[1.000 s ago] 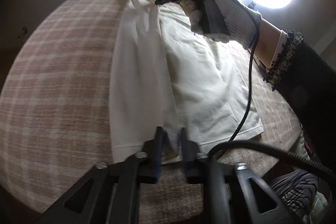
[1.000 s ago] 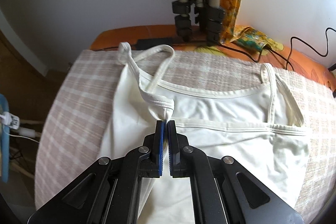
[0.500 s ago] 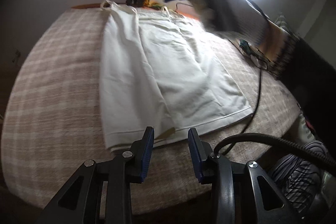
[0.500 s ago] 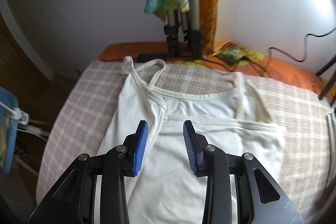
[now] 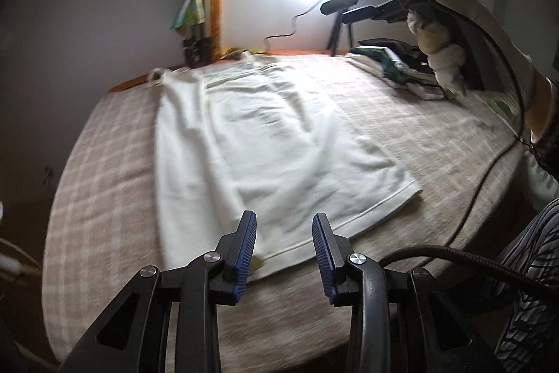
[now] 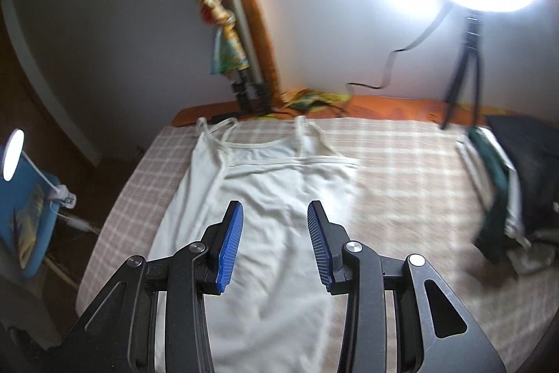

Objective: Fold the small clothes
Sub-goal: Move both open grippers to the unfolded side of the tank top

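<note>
Camisole [image 5: 265,142] lies flat on the checked bed cover [image 5: 104,184], white, thin-strapped, one long side already folded in over the body so it reads as a narrow strip with a soft ridge down it; its long axis runs straight away from me, straps [image 6: 223,128] up at the far edge by the wall, hem [image 5: 349,226] at the near edge. My left gripper [image 5: 284,247] hangs just above that hem, near the folded corner, jaws spread wide and holding nothing. My right gripper [image 6: 274,236] sits over the middle of the body, also parted and empty, pointing up toward the straps. So the unfolded long edge lies off to my right, and I reckon the right one is better placed for its strap end while the left takes the hem corner. A stack of dark clothes [image 6: 517,184] sits at the right edge, well apart. The fabric looks limp and slightly wrinkled, likely to slide
</note>
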